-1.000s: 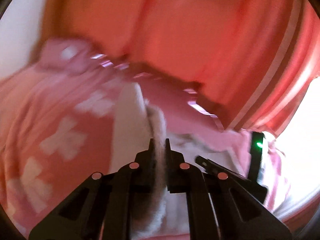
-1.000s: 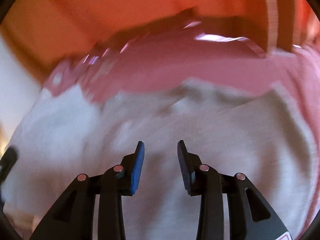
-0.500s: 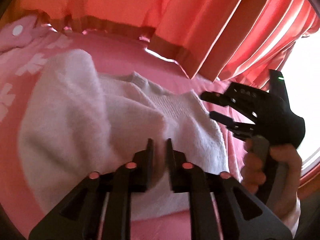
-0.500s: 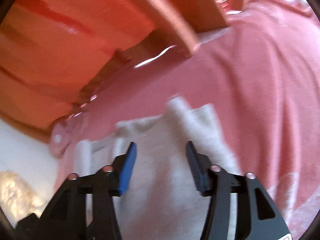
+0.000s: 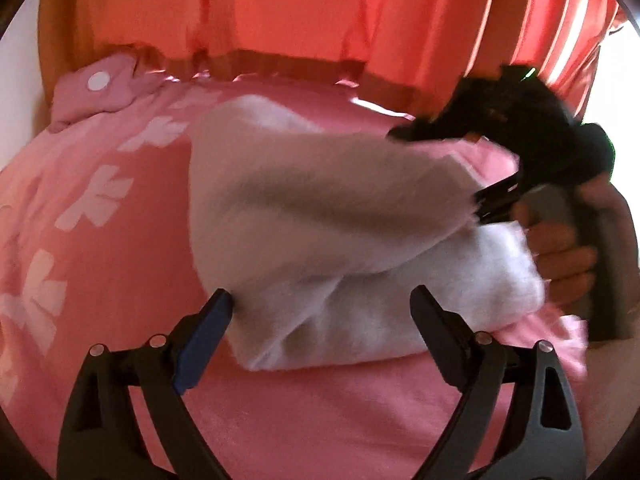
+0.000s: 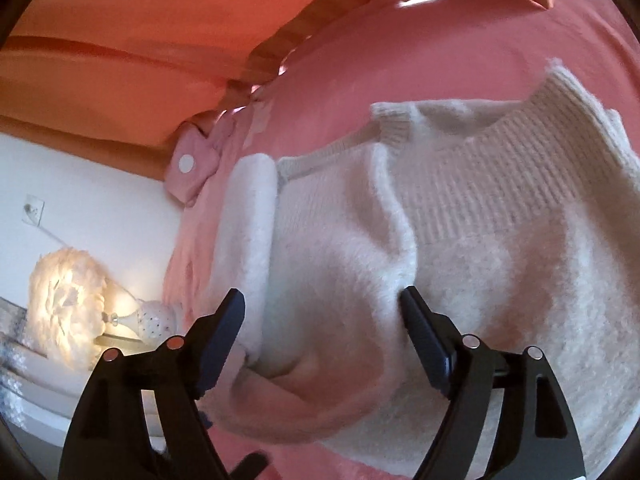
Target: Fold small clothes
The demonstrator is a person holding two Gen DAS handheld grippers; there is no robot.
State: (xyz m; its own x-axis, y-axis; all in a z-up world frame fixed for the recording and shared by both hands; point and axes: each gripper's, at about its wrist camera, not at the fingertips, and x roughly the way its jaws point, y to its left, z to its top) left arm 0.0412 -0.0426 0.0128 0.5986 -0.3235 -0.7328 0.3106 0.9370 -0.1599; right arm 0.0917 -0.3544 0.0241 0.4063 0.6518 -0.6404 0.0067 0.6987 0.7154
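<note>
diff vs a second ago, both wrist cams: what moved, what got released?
The left gripper was pinched on the white sweater and has let go; its jaws are opening, pads clear of the knit. The right gripper is opening wider too, holding nothing. The sweater now lies folded on the pink bedspread. Curtains unchanged.

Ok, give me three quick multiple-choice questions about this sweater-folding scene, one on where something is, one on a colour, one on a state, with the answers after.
1. Where does the white sweater lie?
A. on a wooden floor
B. on the pink bedspread
C. in a basket

2. What colour are the curtains behind the bed?
A. orange-red
B. blue
C. grey

3. How does the left gripper stand?
A. clamped on the sweater
B. open, jaws apart
C. out of view

Answers:
1 B, pink cloth shows all around the sweater.
2 A, orange-red folds hang along the bed's far edge.
3 B, its jaws are opening and stand wide, with the sweater's edge lying between them unpressed.
</note>
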